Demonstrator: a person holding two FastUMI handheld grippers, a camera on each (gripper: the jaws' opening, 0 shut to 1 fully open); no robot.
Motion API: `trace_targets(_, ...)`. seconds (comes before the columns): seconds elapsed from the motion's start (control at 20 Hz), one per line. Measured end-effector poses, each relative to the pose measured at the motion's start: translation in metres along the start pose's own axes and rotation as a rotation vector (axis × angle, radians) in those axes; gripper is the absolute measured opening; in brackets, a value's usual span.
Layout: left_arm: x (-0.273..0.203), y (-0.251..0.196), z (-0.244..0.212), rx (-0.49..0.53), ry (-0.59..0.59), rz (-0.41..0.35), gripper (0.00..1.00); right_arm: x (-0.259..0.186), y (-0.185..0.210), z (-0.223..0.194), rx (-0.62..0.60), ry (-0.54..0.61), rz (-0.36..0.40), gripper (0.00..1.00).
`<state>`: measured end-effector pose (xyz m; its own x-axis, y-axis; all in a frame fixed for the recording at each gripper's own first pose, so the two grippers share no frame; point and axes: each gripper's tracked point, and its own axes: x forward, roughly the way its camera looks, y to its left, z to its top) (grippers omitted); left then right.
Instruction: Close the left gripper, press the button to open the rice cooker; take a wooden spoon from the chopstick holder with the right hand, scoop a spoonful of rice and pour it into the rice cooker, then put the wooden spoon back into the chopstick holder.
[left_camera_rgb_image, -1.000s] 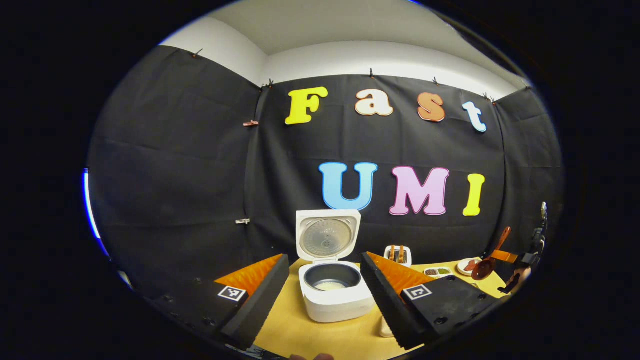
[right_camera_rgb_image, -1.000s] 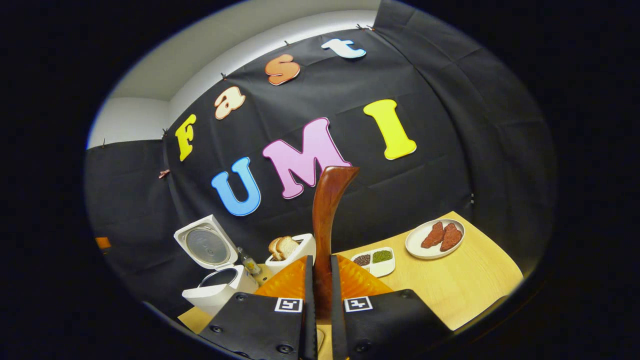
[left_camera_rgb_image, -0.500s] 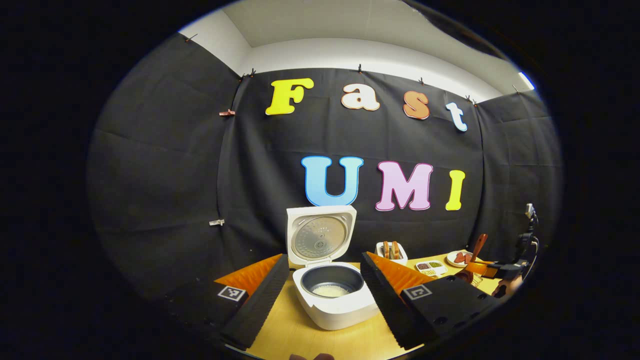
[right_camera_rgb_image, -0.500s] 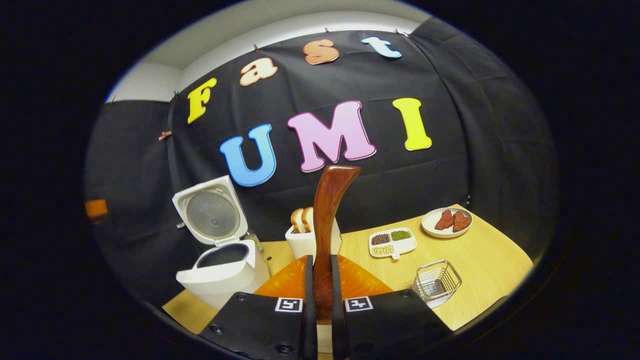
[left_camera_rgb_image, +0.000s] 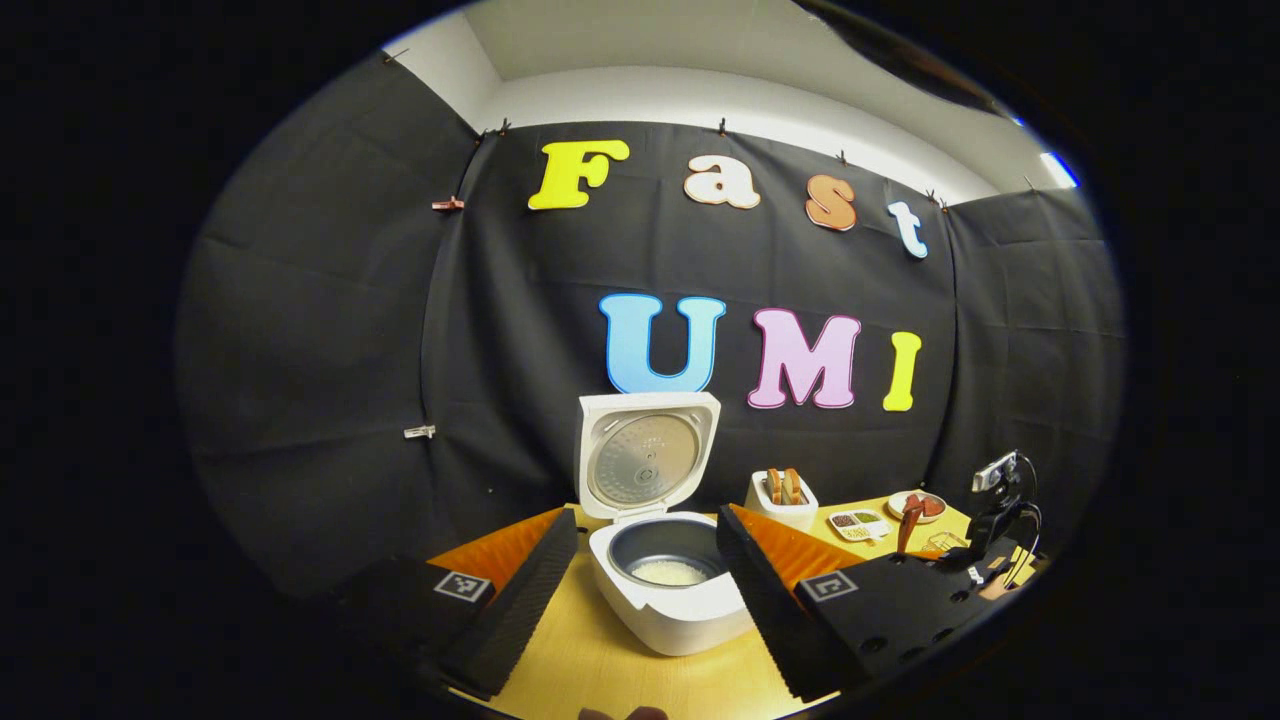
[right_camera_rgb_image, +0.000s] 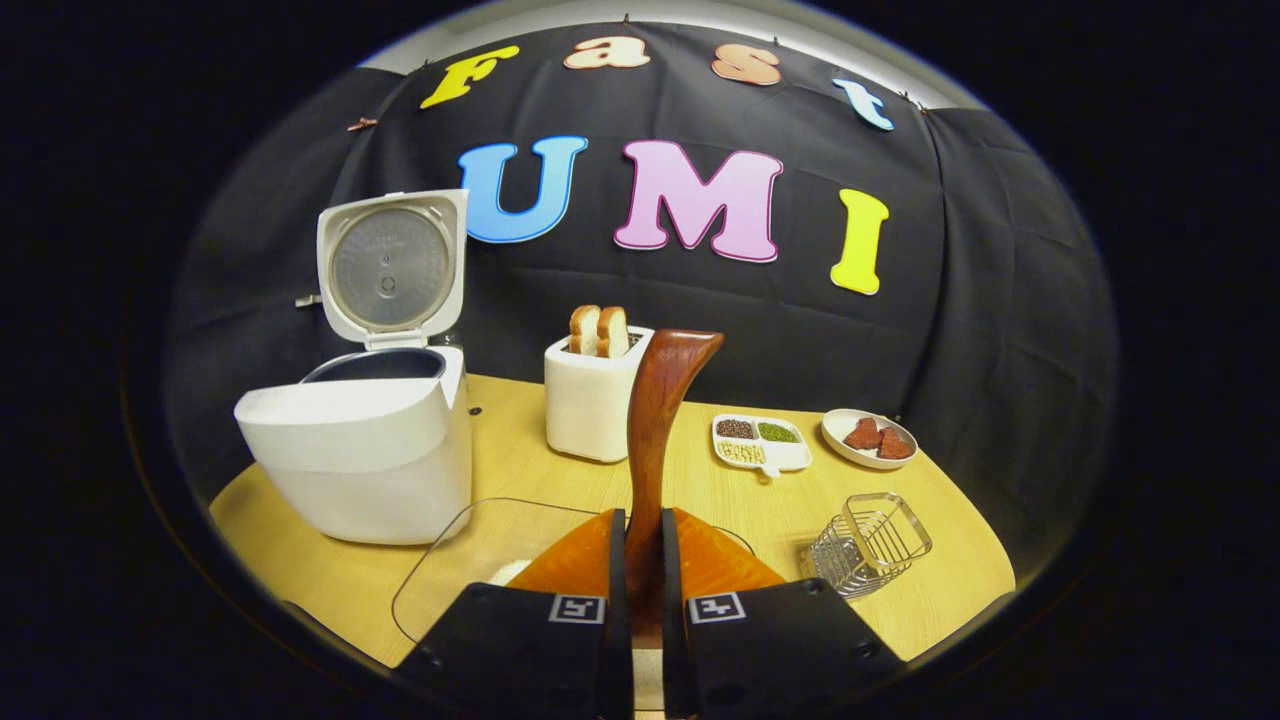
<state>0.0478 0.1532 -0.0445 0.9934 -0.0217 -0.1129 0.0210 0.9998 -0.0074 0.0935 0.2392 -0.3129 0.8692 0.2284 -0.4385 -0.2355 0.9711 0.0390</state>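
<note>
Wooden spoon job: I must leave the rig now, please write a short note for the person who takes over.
Left tool: open, holds nothing, faces the rice cooker.
Right tool: shut on the wooden spoon, handle end up, over a clear container on the table.
Done: lid open; spoon out of the chopstick holder; some rice lies in the cooker.
Cannot tell whether the spoonful was poured.
Left: scoop and pour if needed, then return the spoon.
</note>
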Motion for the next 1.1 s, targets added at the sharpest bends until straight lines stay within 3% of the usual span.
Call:
trace_targets(0.4,-0.007,0.014,-0.003,0.010,0.007,0.019,0.96,-0.007,0.036,-0.027,0.176,0.062,0.036,0.16)
trace_targets(0.7,-0.018,0.022,-0.004,0.010,0.009,0.038,0.96,-0.009,0.048,-0.023,0.483,0.084,0.096,0.16)
trace_targets(1.1,-0.026,0.025,0.001,0.014,0.002,0.052,0.96,-0.019,0.016,0.012,0.837,0.012,0.119,0.16)
